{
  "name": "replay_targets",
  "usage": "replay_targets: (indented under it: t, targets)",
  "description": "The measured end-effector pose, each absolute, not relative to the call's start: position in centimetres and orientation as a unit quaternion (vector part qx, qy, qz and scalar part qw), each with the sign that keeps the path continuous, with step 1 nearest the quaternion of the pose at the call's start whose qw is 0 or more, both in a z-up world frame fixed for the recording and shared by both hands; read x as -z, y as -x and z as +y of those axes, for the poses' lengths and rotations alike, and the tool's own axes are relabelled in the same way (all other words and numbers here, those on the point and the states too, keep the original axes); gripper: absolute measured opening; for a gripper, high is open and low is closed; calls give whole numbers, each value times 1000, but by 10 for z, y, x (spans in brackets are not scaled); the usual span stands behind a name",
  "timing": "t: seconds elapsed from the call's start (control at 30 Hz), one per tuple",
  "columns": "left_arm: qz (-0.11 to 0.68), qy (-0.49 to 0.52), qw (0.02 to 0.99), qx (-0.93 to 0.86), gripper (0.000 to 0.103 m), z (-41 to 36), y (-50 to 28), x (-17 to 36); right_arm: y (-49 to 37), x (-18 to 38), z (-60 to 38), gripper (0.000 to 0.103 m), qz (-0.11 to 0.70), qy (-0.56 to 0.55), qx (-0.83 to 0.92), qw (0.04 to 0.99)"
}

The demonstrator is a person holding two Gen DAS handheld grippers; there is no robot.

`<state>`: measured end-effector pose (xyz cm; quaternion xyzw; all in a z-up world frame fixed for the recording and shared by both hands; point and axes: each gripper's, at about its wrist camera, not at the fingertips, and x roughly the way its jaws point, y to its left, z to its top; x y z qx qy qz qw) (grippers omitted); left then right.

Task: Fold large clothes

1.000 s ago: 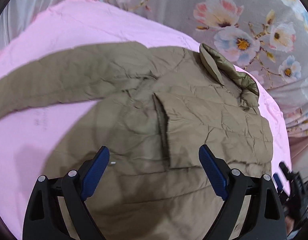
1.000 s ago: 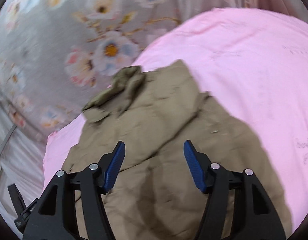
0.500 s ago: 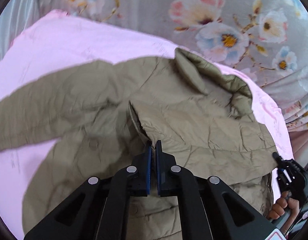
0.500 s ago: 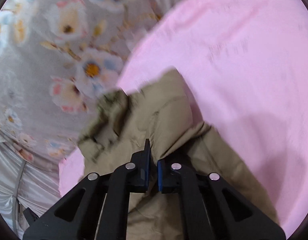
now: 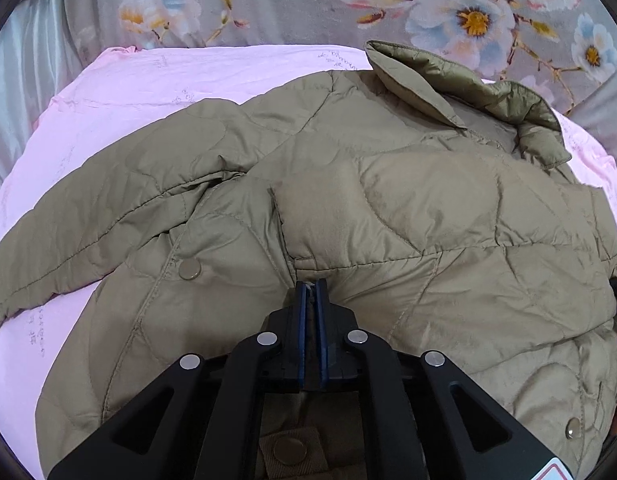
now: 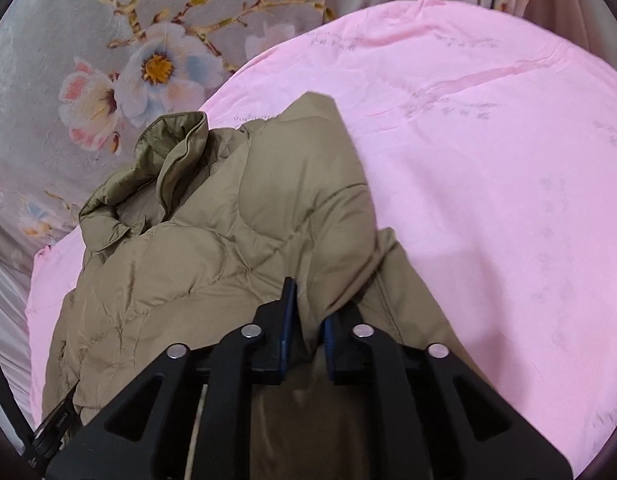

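A second ago both our hand-held grippers gaped over the jacket (image 5: 388, 200). Now the left hand-held gripper (image 5: 311, 286) pinches its front flap, the right hand-held gripper (image 6: 308, 312) a thicker fold, jaws easing slightly. The jacket lies on the pink bed (image 6: 488, 160), collar at twelve o'clock; we judge the fold ready.

This looks like a home bedroom. A bed carries everything: a pink sheet (image 5: 156, 92) with faint printed lettering is spread over a grey bedspread (image 5: 292, 4) patterned with large pink, white and blue blossoms, which shows beyond the sheet's far edge. At the left edge of the left wrist view, pale satiny fabric (image 5: 24, 68) hangs in soft folds, like a curtain or bed skirt.
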<state>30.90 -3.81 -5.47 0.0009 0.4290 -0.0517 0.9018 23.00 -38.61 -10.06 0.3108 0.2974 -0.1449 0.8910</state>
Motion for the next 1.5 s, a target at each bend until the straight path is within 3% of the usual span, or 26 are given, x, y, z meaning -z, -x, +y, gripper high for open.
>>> replay_targets:
  t: [0.1, 0.2, 0.33, 0.57, 1.3, 1.4, 1.47, 1.5]
  targets:
    - [428, 8, 902, 55, 13, -26, -301, 42, -184, 79, -370, 20, 245, -293, 182, 906]
    - [402, 18, 915, 39, 25, -19, -287, 17, -170, 56, -346, 20, 216, -260, 163, 927]
    - [372, 3, 927, 44, 55, -44, -282, -8, -202, 36, -291, 19, 233, -199, 98, 947]
    - [430, -28, 902, 43, 58, -82, -306, 39, -256, 79, -254, 19, 332, -180, 78, 923]
    - [411, -36, 910, 36, 62, -83, -304, 57, -263, 91, -231, 23, 354, -110, 120, 921]
    - [417, -13, 907, 57, 64, -65, -289, 43, -249, 79, -227, 45, 350, -102, 137, 921]
    - [414, 24, 907, 69, 71, -37, -273, 28, -224, 65, -220, 67, 312, -109, 137, 934]
    - [412, 39, 908, 70, 71, -22, -267, 22, -212, 57, -214, 70, 297, -108, 134, 939]
